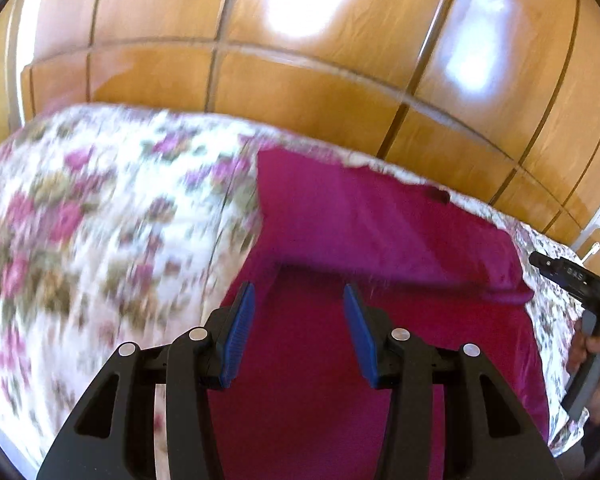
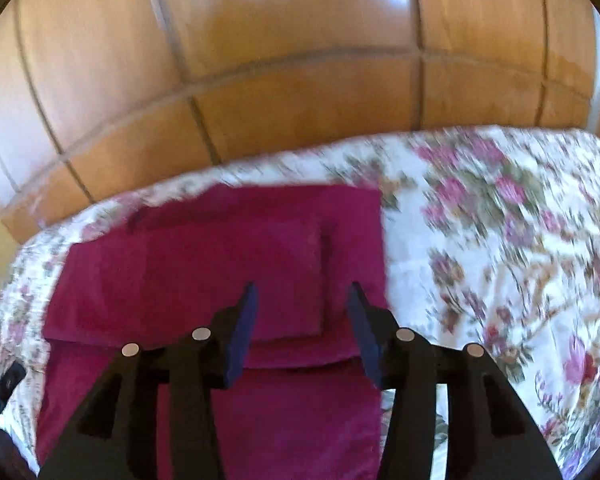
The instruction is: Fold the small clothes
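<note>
A magenta garment (image 1: 380,240) lies spread on a floral bedspread (image 1: 80,220), filling the centre and lower right of the left wrist view, with its far part folded back over itself so that a thick doubled edge runs across the middle of the frame. The left gripper (image 1: 299,304) hangs above the lower, single layer of the cloth, its blue pads (image 1: 240,332) set well apart and nothing between them. At the far right edge of that view the right gripper (image 1: 572,280) shows as a black body with a hand (image 1: 596,364) wrapped round its handle. From the right wrist view, the same garment (image 2: 220,260) sits in the centre and lower left, the folded layer ending just beyond the fingertips; the right gripper (image 2: 303,300) is likewise spread wide and holds nothing. Behind the bed, glossy wooden wardrobe doors (image 2: 280,60) fill the upper half of both views. Both views are blurred.
</note>
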{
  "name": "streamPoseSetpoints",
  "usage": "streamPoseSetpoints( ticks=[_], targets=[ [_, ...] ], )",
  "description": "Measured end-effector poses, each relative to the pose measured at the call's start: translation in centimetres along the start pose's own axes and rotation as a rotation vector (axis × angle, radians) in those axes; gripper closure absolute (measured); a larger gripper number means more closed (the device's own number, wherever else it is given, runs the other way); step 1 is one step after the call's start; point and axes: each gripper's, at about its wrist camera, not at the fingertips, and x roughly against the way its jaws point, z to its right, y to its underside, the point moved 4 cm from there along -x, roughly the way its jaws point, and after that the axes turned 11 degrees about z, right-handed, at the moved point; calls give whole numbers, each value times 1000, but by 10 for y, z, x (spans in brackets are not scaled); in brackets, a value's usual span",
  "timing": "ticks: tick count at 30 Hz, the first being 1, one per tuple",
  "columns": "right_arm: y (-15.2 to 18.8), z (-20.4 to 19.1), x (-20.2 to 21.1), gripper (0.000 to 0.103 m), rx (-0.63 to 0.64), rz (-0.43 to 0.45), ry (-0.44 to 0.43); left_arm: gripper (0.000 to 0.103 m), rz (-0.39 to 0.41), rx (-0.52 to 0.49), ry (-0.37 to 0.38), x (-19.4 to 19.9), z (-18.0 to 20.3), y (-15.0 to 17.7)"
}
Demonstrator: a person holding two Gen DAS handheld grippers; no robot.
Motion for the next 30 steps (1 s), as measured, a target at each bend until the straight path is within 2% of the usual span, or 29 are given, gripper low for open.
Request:
streamPoseSetpoints(
  ticks=[3,6,10,12,16,17,19,22,26,27,30],
  targets=[
    [-4,-19,-11,51,35,-12,-23,58,30,-27,19,-18,13,-21],
    [0,-28,-39,51,63,-47,-19,58,21,-32,29,-47,23,-40],
    [18,-17,-71,48,93,-88,45,58,-7,-45,23,-82,33,-48],
    [34,-4,-81,48,85,-120,58,58,-31,-68,5,-102,34,-45],
    [54,2,-73,48,128,-42,28,58,-133,-91,-57,-142,20,-16],
    [54,1,-73,48,132,-43,29,58,-154,-85,-50,-150,13,-5],
    [55,1,-77,47,139,-45,36,58,-130,-62,-31,-148,9,-3],
    [54,1,-78,47,145,-42,40,58,-124,-71,-61,-141,13,-14],
    [54,1,-77,46,148,-35,42,58,-46,-110,-68,-133,20,-33],
    [54,-1,-77,46,149,-34,44,58,-44,-124,-77,-136,20,-33],
    [54,-1,-78,46,152,-29,44,56,-112,-203,-144,-166,12,-12]
  ],
)
